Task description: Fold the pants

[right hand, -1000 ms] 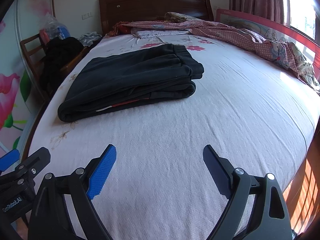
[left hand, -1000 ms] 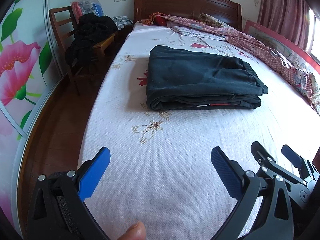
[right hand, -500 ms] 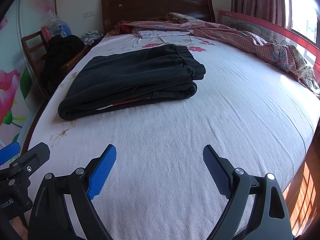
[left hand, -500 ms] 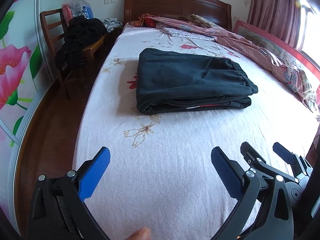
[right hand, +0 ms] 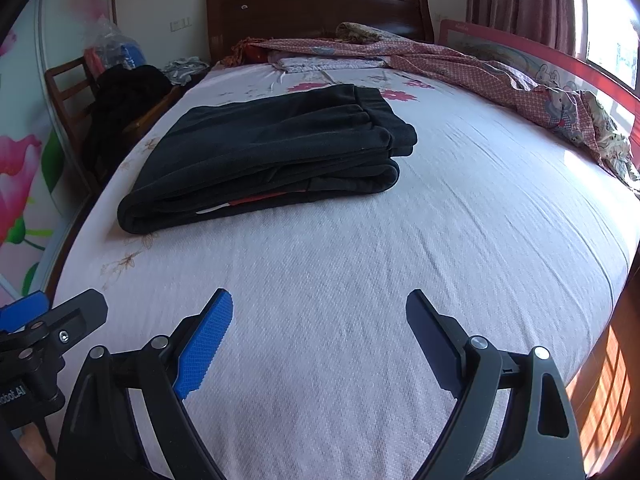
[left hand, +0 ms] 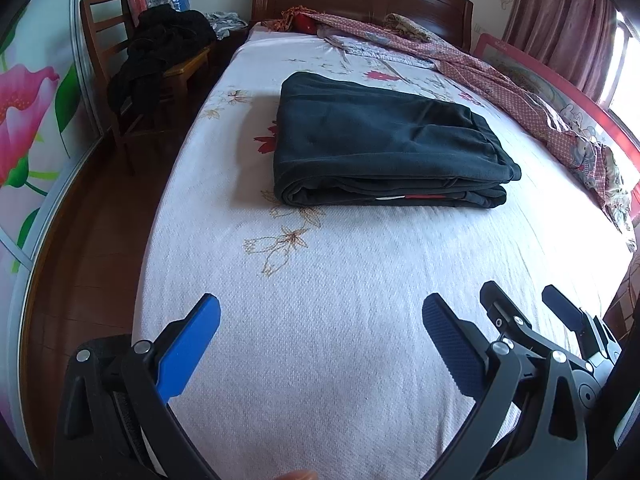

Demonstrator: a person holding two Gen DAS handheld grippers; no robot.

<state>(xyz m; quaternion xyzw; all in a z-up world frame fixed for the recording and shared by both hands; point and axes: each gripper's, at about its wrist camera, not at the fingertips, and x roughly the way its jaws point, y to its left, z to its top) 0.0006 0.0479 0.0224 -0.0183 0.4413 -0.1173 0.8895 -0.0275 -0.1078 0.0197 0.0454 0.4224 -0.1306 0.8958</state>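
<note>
The dark pants point(left hand: 384, 148) lie folded into a thick flat stack on the bed point(left hand: 320, 360), on its white sheet with printed flowers, toward the left half of the mattress and about midway along it. A thin strip of white and red shows between the layers on the near edge of the stack. The left tongs point(left hand: 320, 332) hang above the bare sheet at the near end of the bed, with the blue pads standing wide apart and nothing between them. The right tongs point(right hand: 318, 328) are just beside them, also spread wide and holding nothing; in the left wrist view the tips of the right tongs appear at the lower right. Both pairs are well apart from the pants and point toward them. A red patterned quilt point(right hand: 460, 64) lies crumpled along the far side and the right side of the bed, below the wooden headboard point(right hand: 316, 4). On the left of the bed stands a wooden chair point(left hand: 108, 40) with black clothes point(left hand: 160, 52) heaped on it, on a dark wooden floor point(left hand: 88, 240).
</note>
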